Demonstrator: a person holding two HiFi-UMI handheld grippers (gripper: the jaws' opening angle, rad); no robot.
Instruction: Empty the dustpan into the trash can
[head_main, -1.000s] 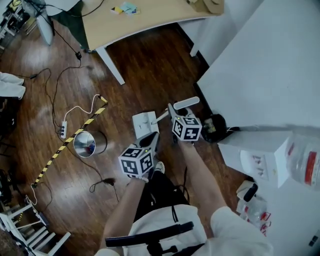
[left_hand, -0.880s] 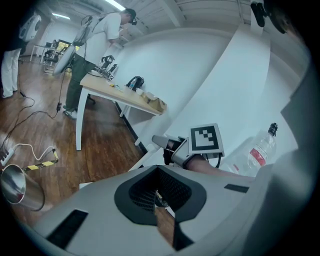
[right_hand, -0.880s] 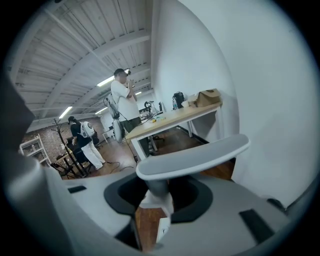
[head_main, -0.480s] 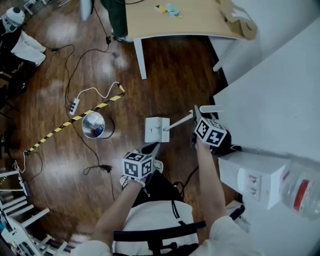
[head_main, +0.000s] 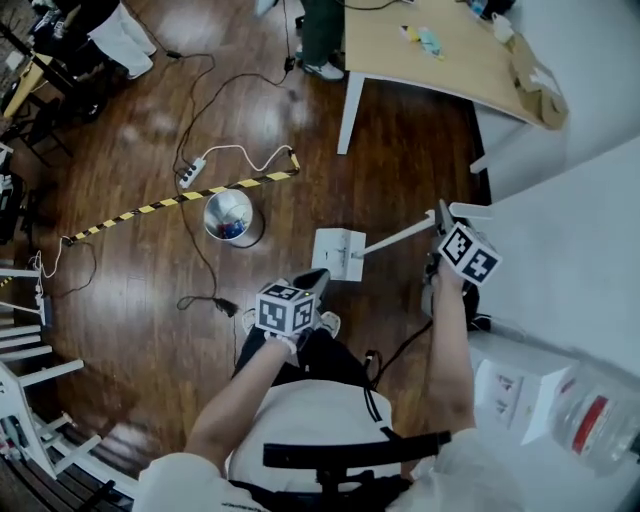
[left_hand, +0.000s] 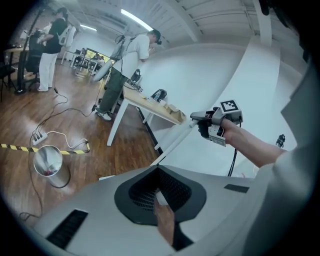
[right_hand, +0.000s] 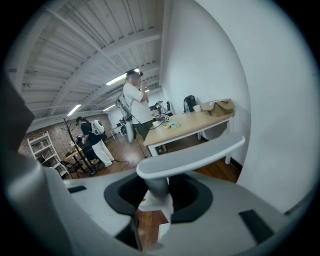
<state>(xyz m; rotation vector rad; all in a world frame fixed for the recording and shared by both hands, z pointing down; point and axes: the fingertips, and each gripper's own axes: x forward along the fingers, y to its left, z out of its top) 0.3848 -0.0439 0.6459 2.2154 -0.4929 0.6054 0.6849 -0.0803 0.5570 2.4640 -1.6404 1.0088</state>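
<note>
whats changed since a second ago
The right tool swung out to the right, away from the left tool, taking the dustpan along by its handle. The view turned, so the trash can shows higher. Grip unchanged; left tool stayed empty.

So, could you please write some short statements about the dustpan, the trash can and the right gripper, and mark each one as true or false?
1. The right gripper is shut on the long handle of the dustpan. True.
2. The dustpan hangs directly over the trash can. False: in the head view it is to the right of the can, with bare floor between them.
3. The trash can lies tipped on its side. False: it stands upright with its mouth open upward.
4. A yellow-and-black striped tape runs across the floor next to the trash can. True.
</note>
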